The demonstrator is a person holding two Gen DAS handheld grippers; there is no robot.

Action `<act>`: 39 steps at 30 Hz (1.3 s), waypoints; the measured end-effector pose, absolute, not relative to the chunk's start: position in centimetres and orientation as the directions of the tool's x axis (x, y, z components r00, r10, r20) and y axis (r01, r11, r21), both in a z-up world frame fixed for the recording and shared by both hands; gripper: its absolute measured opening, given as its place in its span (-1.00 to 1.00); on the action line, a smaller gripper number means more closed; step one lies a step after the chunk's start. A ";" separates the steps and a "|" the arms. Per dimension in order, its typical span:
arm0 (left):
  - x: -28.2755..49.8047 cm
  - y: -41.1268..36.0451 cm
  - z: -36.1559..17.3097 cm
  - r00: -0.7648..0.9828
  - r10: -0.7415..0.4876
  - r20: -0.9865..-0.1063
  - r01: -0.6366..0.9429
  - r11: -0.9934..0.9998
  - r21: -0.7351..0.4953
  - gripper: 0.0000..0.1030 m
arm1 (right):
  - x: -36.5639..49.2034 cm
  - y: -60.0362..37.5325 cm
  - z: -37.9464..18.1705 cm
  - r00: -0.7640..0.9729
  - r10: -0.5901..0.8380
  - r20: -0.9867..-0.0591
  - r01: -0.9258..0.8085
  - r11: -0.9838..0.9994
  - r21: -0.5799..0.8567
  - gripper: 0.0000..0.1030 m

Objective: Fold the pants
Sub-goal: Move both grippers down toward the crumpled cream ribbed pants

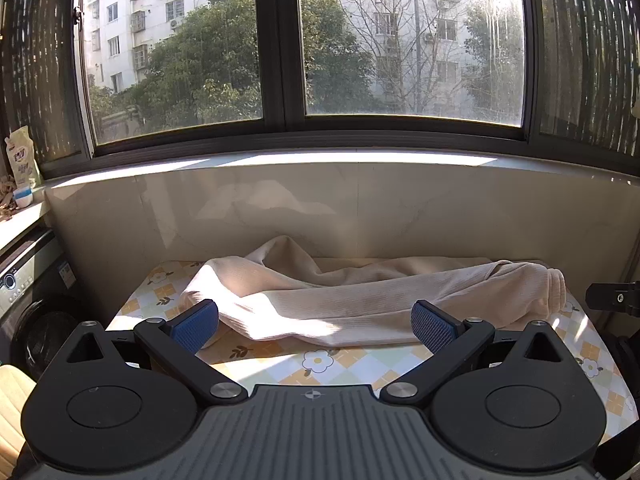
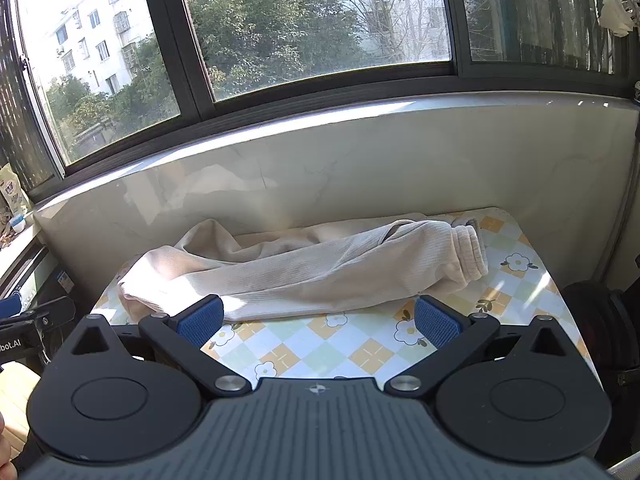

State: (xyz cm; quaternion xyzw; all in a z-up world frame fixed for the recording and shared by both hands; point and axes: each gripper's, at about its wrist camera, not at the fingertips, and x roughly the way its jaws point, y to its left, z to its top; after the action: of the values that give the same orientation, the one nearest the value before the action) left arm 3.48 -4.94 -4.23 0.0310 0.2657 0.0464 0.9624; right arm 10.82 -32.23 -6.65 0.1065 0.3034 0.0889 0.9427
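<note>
Blue ribbed pads are facing each other across a wide gap on my left gripper [image 1: 315, 326], which I am holding spread apart and empty just short of the near edge of the cloth. My right gripper [image 2: 319, 322] is standing the same way, its black linkage arms splayed and nothing between its blue pads [image 2: 436, 322], hovering over the bare patterned cover. Beyond both, the cream ribbed knit pants [image 1: 360, 300] are lying crumpled across the small table with the checked flower-print cover [image 2: 360, 344], running left to right, with the gathered elastic waistband [image 2: 470, 252] bunched at the right end and the looser legs [image 2: 160, 280] heaped toward the left, one fold rising against the back wall. Sunlight is falling in a bright patch over the left part of the fabric. Behind the table a pale marble-look wall panel [image 1: 400, 208] is rising to a sill under a dark-framed window [image 1: 276, 60]. To the far left a front-loading washing machine [image 1: 32, 304] is standing beside the table.
</note>
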 end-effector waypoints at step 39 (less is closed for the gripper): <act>21.7 10.8 -15.6 0.641 0.221 -0.735 -0.341 0.940 -0.015 1.00 | 25.4 -37.5 -21.4 0.791 0.037 -0.611 0.162 0.950 0.268 1.00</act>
State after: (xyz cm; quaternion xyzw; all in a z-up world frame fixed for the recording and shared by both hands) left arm 21.66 10.76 -15.61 -0.0760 0.3939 0.1556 0.9027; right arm 25.41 -37.48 -21.43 0.1552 0.3218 -0.0335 0.9334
